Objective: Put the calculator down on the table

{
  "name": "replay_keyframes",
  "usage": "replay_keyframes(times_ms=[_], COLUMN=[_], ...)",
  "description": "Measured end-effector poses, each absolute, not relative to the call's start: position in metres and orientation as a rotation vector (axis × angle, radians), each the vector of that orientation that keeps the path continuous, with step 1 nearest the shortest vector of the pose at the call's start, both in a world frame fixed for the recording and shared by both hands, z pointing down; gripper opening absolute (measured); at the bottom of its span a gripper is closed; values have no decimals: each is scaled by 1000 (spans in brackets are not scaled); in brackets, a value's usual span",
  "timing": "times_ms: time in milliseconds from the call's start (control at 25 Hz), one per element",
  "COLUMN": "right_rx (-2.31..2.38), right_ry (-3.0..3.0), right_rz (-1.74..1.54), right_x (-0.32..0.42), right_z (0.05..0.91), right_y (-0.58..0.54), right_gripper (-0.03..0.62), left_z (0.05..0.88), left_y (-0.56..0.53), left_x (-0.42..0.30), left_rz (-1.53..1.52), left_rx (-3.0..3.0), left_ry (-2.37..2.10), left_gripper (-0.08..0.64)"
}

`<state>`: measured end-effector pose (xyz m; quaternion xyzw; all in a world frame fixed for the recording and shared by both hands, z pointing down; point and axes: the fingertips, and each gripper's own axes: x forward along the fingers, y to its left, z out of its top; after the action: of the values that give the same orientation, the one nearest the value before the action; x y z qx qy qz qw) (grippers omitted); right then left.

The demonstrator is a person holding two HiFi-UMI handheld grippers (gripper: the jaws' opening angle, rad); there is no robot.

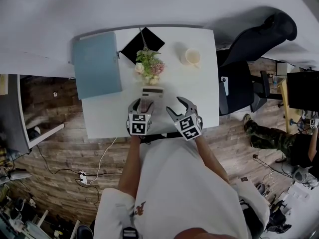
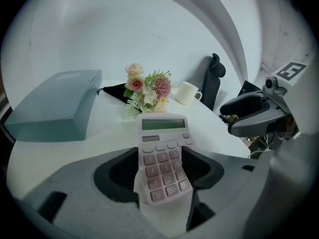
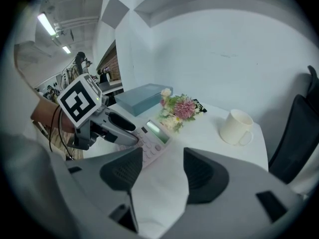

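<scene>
Two grippers hung at the table's near edge. Nearest, the left gripper was clamped on the one calculator, pads against its keypad sides, a grip plain only in its own view. The display end pointed away, low over the tabletop; contact there could not be told. The right gripper stood with jaws apart over bare tabletop, holding nothing. Beyond stood one flower bunch, then one mug, whose pale inside only the head view showed, one closed blue box and one black pouch.
</scene>
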<state>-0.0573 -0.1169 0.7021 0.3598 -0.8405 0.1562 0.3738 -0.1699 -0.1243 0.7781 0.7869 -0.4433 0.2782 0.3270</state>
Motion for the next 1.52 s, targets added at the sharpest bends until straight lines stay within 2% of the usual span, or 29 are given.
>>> replay_keyframes(times_ms=[480, 560, 1120, 1520], right_rx=[1095, 1157, 1341, 1375], right_ry=[-2173, -2173, -2423, -2593], right_rz=[370, 360, 65, -93], right_x=[-59, -57, -50, -31], right_z=[675, 664, 530, 455], right_y=[-125, -129, -147, -116], right_gripper=[262, 288, 302, 330], left_z=[696, 676, 527, 449], left_y=[-148, -155, -159, -118], left_x=[-166, -166, -174, -167], left_rz=[629, 595, 337, 226], left_rx=[2372, 2432, 2638, 2622], left_ry=[-1214, -1230, -1568, -1831], left_gripper=[322, 341, 358, 374])
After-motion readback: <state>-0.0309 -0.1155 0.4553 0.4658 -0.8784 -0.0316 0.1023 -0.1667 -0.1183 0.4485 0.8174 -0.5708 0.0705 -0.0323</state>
